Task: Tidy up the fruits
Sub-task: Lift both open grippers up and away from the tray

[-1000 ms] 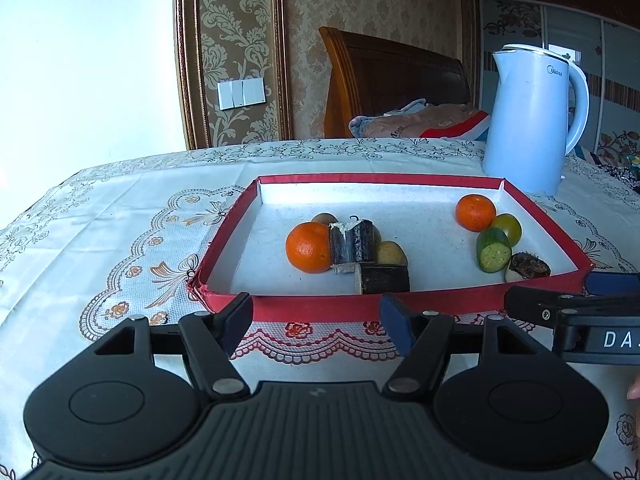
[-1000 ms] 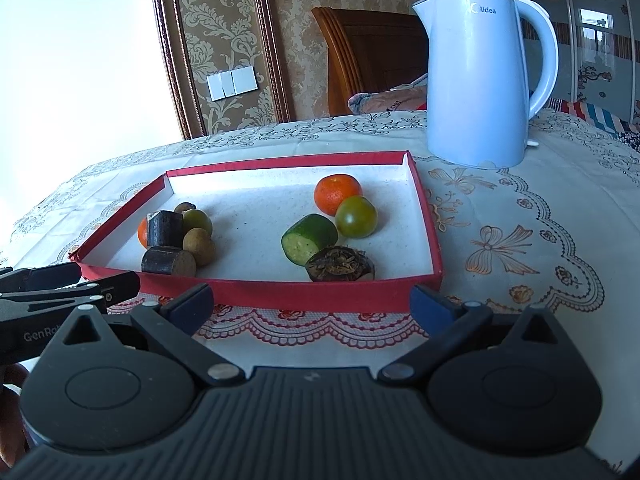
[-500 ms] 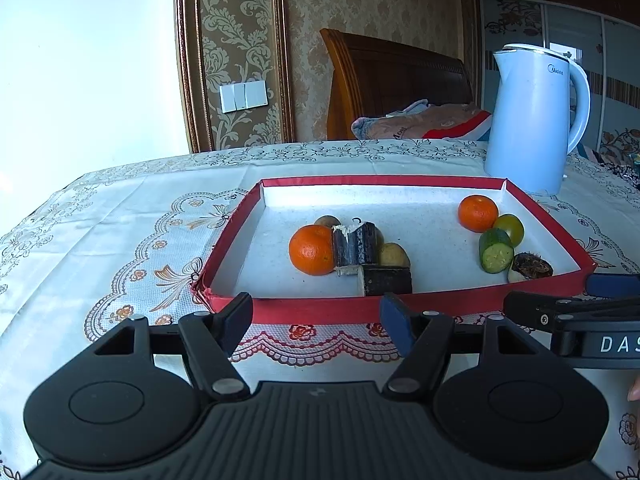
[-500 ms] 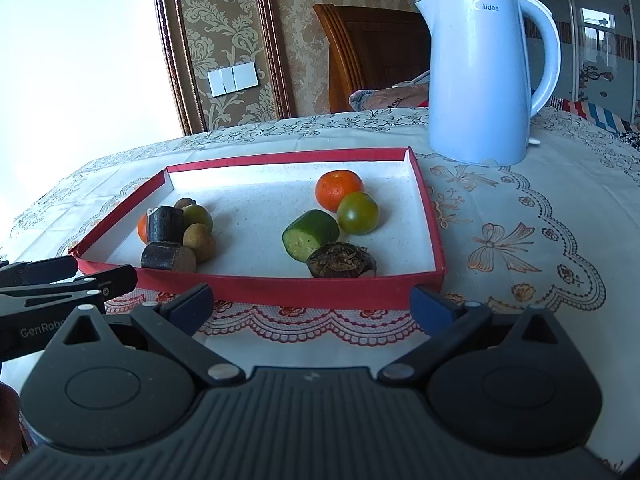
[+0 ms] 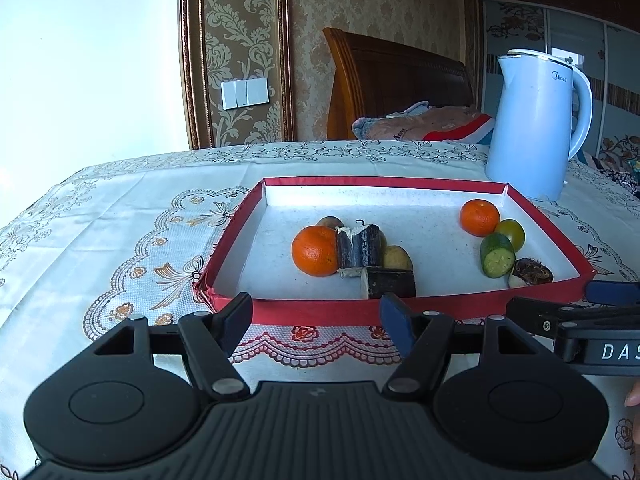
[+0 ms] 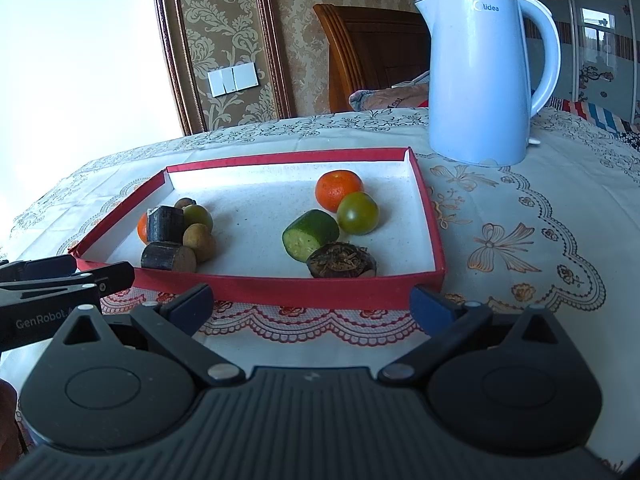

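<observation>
While both hand-held grippers gape, fruits (image 6: 335, 191) fill red tray (image 6: 312, 290)

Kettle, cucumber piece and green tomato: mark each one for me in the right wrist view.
kettle (image 6: 480, 80): right wrist view, middle of its pale blue body.
cucumber piece (image 6: 320, 229): right wrist view, its green skin, behind the cut face.
green tomato (image 6: 357, 213): right wrist view, centre of its rounded side.
</observation>
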`<state>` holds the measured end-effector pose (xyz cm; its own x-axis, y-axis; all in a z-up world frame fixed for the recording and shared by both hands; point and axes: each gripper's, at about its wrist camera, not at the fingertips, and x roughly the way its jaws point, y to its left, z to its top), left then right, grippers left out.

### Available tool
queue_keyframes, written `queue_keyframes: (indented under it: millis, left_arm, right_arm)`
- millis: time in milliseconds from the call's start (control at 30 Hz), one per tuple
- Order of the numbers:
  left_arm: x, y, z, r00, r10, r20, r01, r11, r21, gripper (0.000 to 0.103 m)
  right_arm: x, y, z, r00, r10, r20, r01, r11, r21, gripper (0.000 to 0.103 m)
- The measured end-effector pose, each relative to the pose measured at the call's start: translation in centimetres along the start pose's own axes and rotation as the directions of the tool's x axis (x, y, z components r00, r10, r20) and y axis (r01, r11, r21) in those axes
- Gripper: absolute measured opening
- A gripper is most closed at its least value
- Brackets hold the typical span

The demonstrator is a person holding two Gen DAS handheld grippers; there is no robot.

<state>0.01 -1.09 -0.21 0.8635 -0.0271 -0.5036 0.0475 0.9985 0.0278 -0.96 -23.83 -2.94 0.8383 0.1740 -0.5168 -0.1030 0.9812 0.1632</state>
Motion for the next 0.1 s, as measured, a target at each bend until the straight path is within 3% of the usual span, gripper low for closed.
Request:
queue_keyframes:
  millis: [100]
  left_arm:
    - [-0.02,0.27,0.05,1.0,0.01,0.002,-0.01,1.0,-0.009,0.07]
  right_arm:
    - [0.0,-0.01,0.0,1.0,0.001,-0.001,-0.001,1.0,-0.001,0.103]
